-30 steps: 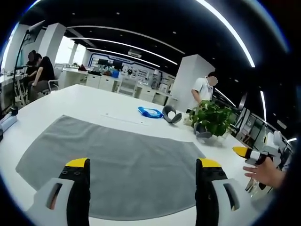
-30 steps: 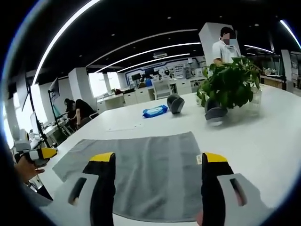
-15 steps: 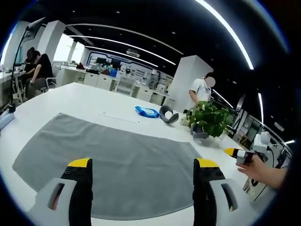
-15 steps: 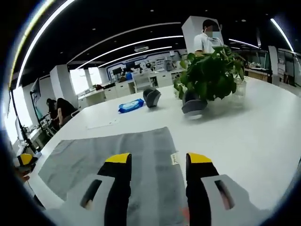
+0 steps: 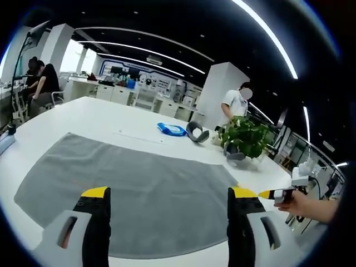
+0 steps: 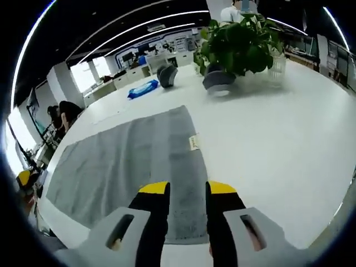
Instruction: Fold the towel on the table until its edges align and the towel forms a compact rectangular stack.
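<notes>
A grey towel [image 5: 139, 183] lies spread flat on the white table [image 5: 83, 111]. My left gripper [image 5: 168, 193] hovers over the towel's near edge, its yellow-tipped jaws wide open with nothing between them. At the right of the left gripper view, a hand holds my right gripper [image 5: 276, 194] near the towel's right corner. In the right gripper view the towel [image 6: 128, 161] shows a small label [image 6: 193, 142] on its right edge. My right gripper [image 6: 187, 189] sits low over the near right corner, with its jaws drawn close and a narrow gap left over the cloth.
A potted plant [image 5: 245, 139] [image 6: 236, 44], a blue wipes pack [image 5: 171, 129] [image 6: 142, 89] and a grey curved object [image 5: 196, 132] [image 6: 166, 74] stand beyond the towel. One person stands behind the plant [image 5: 236, 105]; others sit at the far left [image 5: 41, 83]. Bare table [image 6: 278, 139] lies right of the towel.
My right gripper has dropped and moved in over the towel's near right corner, and its jaws have narrowed a lot. The left gripper has barely moved and stays wide open.
</notes>
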The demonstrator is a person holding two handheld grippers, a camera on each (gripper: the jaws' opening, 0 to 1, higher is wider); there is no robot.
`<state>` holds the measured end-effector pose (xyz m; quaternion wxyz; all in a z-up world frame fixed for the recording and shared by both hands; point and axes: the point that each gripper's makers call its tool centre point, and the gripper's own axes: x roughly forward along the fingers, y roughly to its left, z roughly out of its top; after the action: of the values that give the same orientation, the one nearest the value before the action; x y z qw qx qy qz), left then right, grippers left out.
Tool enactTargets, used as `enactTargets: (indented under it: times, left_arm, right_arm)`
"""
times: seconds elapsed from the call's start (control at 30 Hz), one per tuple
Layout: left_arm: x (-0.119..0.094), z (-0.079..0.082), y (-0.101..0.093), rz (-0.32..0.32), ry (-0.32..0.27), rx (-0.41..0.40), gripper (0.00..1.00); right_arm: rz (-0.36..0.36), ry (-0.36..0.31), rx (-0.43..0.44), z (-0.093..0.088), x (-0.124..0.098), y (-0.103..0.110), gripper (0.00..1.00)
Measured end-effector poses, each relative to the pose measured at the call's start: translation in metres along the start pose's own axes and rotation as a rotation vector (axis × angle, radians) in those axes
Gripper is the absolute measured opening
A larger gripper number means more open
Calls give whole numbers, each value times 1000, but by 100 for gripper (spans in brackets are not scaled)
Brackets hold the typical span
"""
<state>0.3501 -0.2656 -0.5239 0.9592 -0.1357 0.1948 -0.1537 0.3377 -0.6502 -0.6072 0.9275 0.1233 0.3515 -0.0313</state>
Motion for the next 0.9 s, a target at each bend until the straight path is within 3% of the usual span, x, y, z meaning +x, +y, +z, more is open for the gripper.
enactTargets:
  times: [0.1,0.37,0.77,0.9]
  left_arm:
    - [0,1,1,-1,-2,-7,89]
    - [-1,2,3,5,-5,-15,88]
    - [0,-2,1,-2,15,-9,87]
    - [1,-2,0,-4,18,-10,86]
  right_arm:
    - [-75,95,-32,-17,-1,-10,22]
    - [-76,170,-30,-34,6,-10,23]
    - [-65,195,95,-41,5,-17,13]
    - [-76,192,84,-40,2,-17,2]
